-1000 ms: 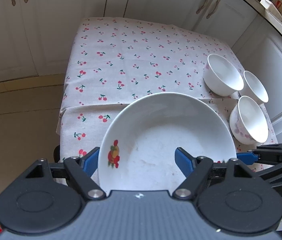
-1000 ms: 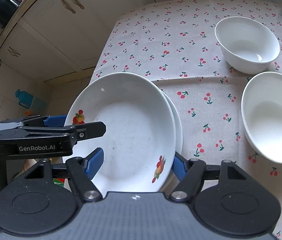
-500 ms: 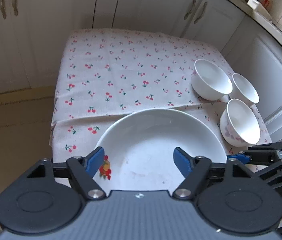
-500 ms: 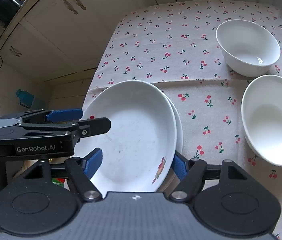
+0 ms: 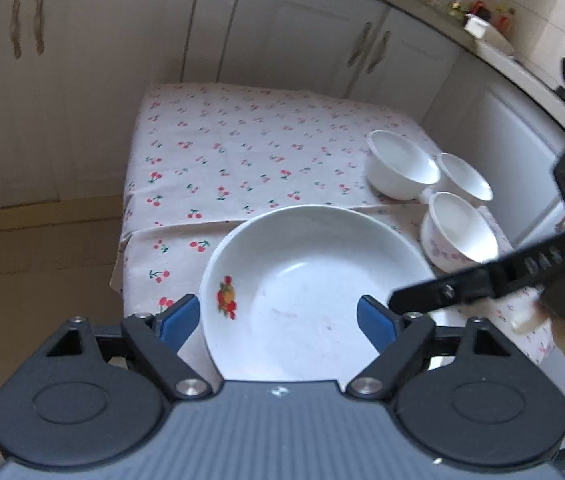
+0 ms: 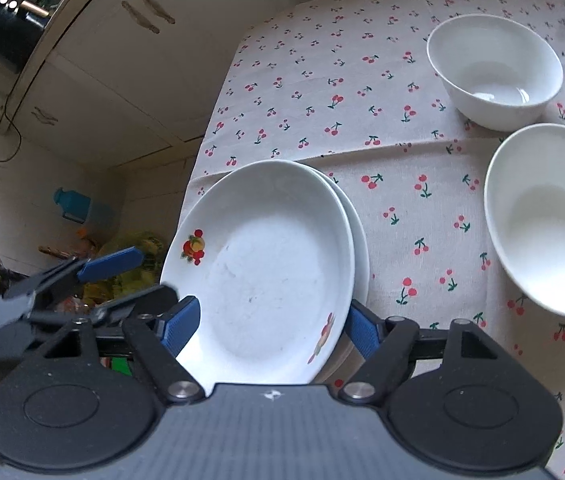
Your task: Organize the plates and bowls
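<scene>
1. At the near edge of the cherry-print tablecloth (image 6: 362, 92), low in both frames, sits a shallow white ceramic plate with a fruit decal (image 6: 266, 264), stacked on a second white plate (image 6: 358, 256) whose rim peeks out on its right.
2. Both tongs stand apart and hold nothing: the left gripper (image 5: 278, 320) and the right gripper (image 6: 272, 326) each straddle the plates with blue pads clear of the rims.
3. Three white ceramic bowls (image 5: 434, 196) cluster unstacked toward the right of the left-wrist frame, well apart from the plates; I judge they are the sorting left to do.
4. Risk: the stack lies close to the table's edge, and its near rim is hidden, so I cannot tell whether it overhangs. A nudge from either tool could tip it off.
5. Risk: glazed rims are slick; a shallow pinch could let a bowl slip.
6. Risk: the cloth is loose and creased, so dragging crockery could bunch it.
7. Cream kitchen cabinets (image 5: 82, 80) fill the upper frame; a cluttered counter (image 5: 474, 20) runs along the upper right.
</scene>
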A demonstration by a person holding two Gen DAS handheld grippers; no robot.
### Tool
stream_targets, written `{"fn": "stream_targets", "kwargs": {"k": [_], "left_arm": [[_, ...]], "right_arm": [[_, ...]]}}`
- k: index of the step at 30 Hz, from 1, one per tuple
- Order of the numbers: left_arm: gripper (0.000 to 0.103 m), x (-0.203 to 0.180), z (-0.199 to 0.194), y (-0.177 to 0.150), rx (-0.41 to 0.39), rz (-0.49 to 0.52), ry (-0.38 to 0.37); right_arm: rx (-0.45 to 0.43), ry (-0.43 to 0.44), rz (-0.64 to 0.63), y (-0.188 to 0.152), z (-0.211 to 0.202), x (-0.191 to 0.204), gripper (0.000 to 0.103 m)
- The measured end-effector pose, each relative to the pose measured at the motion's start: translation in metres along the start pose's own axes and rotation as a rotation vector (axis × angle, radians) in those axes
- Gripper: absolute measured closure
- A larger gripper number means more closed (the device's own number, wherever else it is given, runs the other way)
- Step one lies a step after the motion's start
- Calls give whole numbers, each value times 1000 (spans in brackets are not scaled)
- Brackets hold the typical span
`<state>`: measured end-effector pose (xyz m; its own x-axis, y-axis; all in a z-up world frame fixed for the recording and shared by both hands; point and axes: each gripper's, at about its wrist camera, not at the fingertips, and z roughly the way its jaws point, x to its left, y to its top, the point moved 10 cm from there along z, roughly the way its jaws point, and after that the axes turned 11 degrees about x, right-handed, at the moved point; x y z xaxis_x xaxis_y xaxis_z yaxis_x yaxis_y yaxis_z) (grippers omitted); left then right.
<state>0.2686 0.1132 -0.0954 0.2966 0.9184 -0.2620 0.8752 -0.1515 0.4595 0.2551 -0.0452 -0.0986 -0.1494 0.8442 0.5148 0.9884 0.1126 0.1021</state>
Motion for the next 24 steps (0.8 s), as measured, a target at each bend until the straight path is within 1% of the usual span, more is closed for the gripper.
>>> {"fn": "stream_targets", "kwargs": {"k": [3,7,8,9,11,13,19,21,24], "left_arm": [[16,-13,-5,-7,-28,49,-19],[16,-31,-3,-15,-47,119,-22],[15,-35,-1,-17,-47,131,-22],[15,-38,0,-19,-44,144,-23],[15,-43,4,-22,-38,157,-23],[15,-48,6,-26,-35,168,-30],[15,-55,5,-28,-46,190,-17],[11,-56,3,-27,-53,192,-18],[9,-55,0,-28,-65,191,-6]], "right_arm": [[9,15,11,-1,-2,-1,20],[12,21,2,-3,-3,-2,20],[11,21,2,-4,-4,-2,19],[11,22,2,-4,-4,-2,15],[18,3,6,-6,-3,-4,15],[16,20,-9,-8,-4,-2,14],[0,0,-40,-11,-8,3,14],[-7,-14,-60,-12,-9,5,12],[-32,-49,-81,-13,-12,5,9]]}}
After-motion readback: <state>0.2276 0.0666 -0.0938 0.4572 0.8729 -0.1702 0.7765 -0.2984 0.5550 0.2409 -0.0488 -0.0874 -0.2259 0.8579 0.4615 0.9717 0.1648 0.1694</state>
